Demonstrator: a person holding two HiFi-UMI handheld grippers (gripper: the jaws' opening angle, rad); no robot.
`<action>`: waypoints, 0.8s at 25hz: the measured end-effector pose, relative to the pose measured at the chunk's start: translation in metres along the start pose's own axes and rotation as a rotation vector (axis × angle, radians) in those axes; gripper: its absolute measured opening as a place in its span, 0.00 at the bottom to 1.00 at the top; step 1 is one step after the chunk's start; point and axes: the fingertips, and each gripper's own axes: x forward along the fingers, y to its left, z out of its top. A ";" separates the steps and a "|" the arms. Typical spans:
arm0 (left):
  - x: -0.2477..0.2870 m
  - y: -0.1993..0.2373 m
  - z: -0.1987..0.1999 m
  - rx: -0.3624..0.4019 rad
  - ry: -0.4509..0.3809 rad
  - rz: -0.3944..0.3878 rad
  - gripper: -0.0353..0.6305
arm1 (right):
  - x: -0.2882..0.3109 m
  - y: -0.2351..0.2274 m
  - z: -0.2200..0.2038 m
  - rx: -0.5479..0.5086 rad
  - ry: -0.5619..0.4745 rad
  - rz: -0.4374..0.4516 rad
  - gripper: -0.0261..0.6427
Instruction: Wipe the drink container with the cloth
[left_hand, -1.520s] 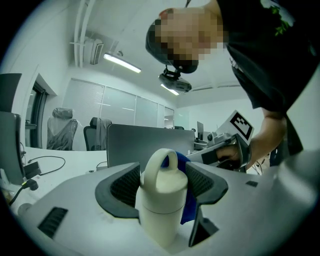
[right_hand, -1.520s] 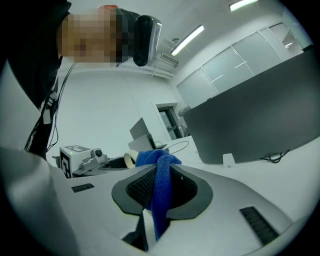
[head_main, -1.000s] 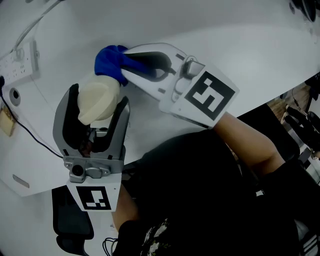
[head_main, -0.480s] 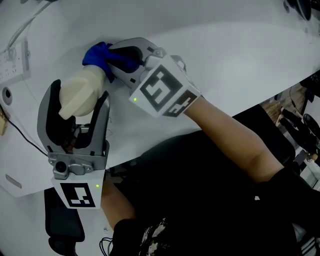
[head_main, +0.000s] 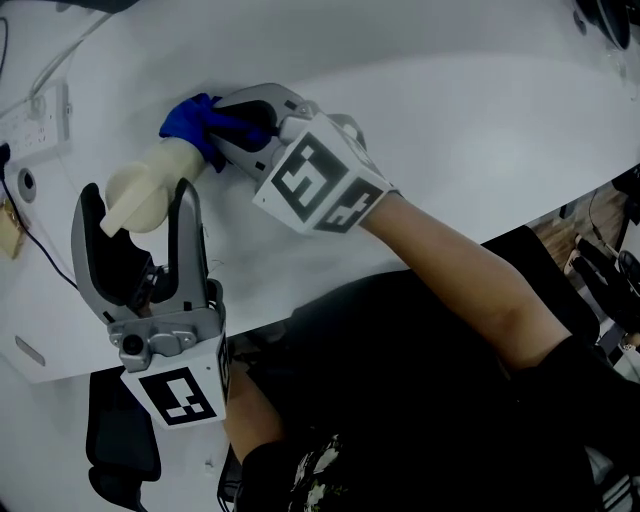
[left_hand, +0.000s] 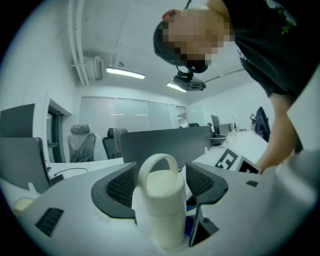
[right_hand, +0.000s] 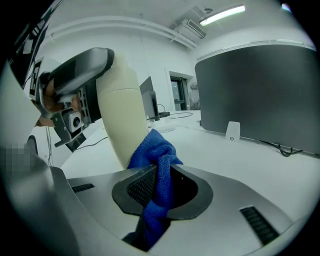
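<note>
Blue cloth (head_main: 190, 120) pressed to the tilted bottle (head_main: 150, 180).
My left hand-held gripper (head_main: 137, 195) grasps the cream bottle at its lid end, one pad on each side just under the loop handle (left_hand: 159, 162), and holds it tilted over the white bench (head_main: 450, 130). My right hand-held gripper (head_main: 225, 130) is clenched on the cloth, whose bunched end touches the bottle's side near its base. Each gripper's cube carries a black-and-white square marker (head_main: 318, 185) as its only print.
</note>
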 end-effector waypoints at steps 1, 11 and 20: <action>-0.001 0.001 0.002 -0.007 0.002 0.056 0.48 | 0.000 0.000 0.000 0.000 -0.001 0.000 0.12; 0.003 0.006 -0.003 -0.013 0.000 0.059 0.48 | 0.001 0.000 0.002 0.000 -0.029 -0.023 0.12; 0.004 -0.007 -0.002 0.043 -0.045 -0.351 0.48 | -0.052 -0.007 0.066 0.143 -0.280 -0.026 0.12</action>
